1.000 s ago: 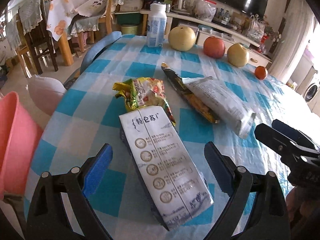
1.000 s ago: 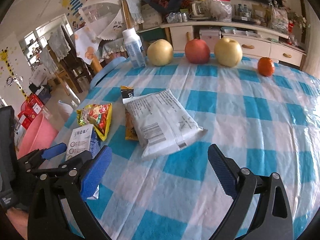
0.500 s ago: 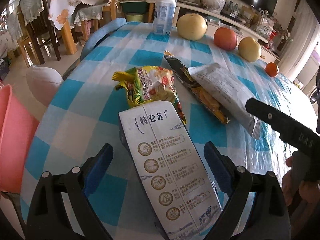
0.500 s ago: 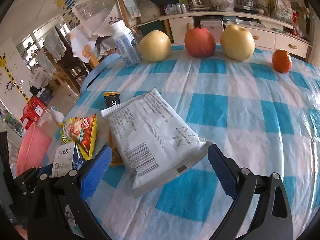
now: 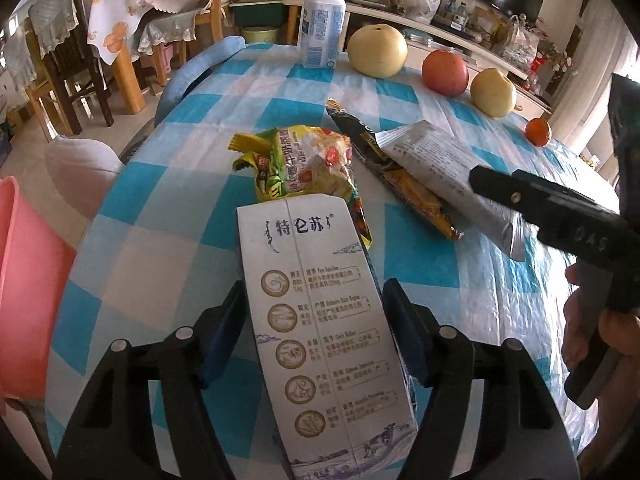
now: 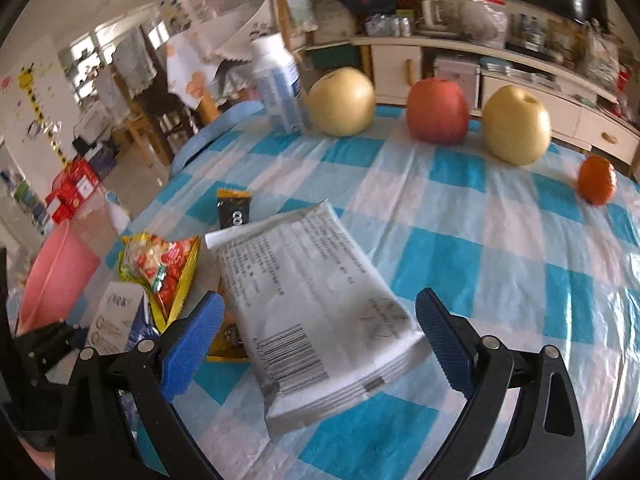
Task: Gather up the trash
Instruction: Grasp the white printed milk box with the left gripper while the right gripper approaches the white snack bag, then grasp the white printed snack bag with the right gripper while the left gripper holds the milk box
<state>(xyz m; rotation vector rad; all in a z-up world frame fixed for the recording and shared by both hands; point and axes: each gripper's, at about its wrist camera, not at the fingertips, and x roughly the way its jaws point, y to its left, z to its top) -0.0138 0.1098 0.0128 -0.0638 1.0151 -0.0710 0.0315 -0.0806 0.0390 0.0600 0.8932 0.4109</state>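
Observation:
A white milk carton (image 5: pixel 320 320) lies flat on the checked tablecloth (image 5: pixel 160 248), between the fingers of my left gripper (image 5: pixel 315 289). Its jaws are closing and both blue pads touch the carton's sides. Just beyond it sits a crumpled yellow snack wrapper (image 5: pixel 308 164), then a black-and-orange wrapper (image 5: pixel 408 188) partly under a grey-white packet (image 6: pixel 304 288). My right gripper (image 6: pixel 318 300) stands open low over the packet's near end, one finger on each side and neither touching it. The carton (image 6: pixel 114 312) shows at the lower left of the right wrist view.
A pink basin (image 5: pixel 24 280) stands off the table's left edge. At the far side stand a white bottle (image 5: pixel 322 20), two pale pears (image 6: pixel 342 102), a red apple (image 6: pixel 438 110) and a small orange (image 6: pixel 596 180). Chairs and a sideboard lie beyond.
My left gripper's jaws have come in from wide apart to the carton's sides. My right gripper has moved forward and left until the packet lies between its fingers.

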